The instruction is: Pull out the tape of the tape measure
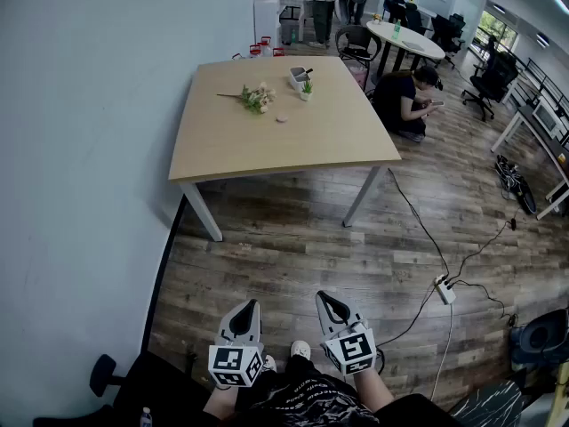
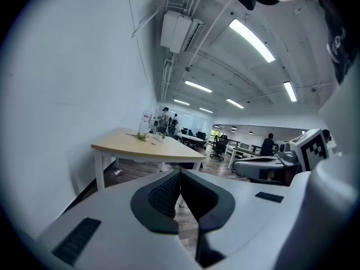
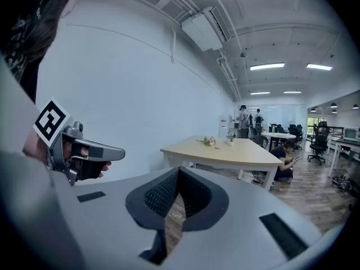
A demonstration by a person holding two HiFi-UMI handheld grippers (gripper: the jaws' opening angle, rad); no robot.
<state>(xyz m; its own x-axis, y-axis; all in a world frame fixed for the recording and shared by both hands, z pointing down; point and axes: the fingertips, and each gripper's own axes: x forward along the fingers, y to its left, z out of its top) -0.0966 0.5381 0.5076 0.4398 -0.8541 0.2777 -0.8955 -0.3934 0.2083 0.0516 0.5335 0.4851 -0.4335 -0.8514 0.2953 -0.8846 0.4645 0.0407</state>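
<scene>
A light wooden table [image 1: 267, 154] stands a few steps ahead of me. On its far part lie a sprig of flowers [image 1: 256, 97], a tiny potted plant [image 1: 307, 87] and a small grey-and-black object [image 1: 298, 76] that may be the tape measure; it is too small to tell. My left gripper [image 1: 246, 306] and right gripper [image 1: 330, 300] are held low, close to my body, side by side over the wooden floor. Both are shut with nothing between the jaws, as the left gripper view [image 2: 180, 174] and the right gripper view [image 3: 179, 171] also show.
A white wall runs along the left. A person [image 1: 407, 99] crouches on the floor at the table's right corner. A power strip [image 1: 444, 289] with cables lies on the floor to my right. Office chairs, a round white table [image 1: 407, 39] and desks fill the back.
</scene>
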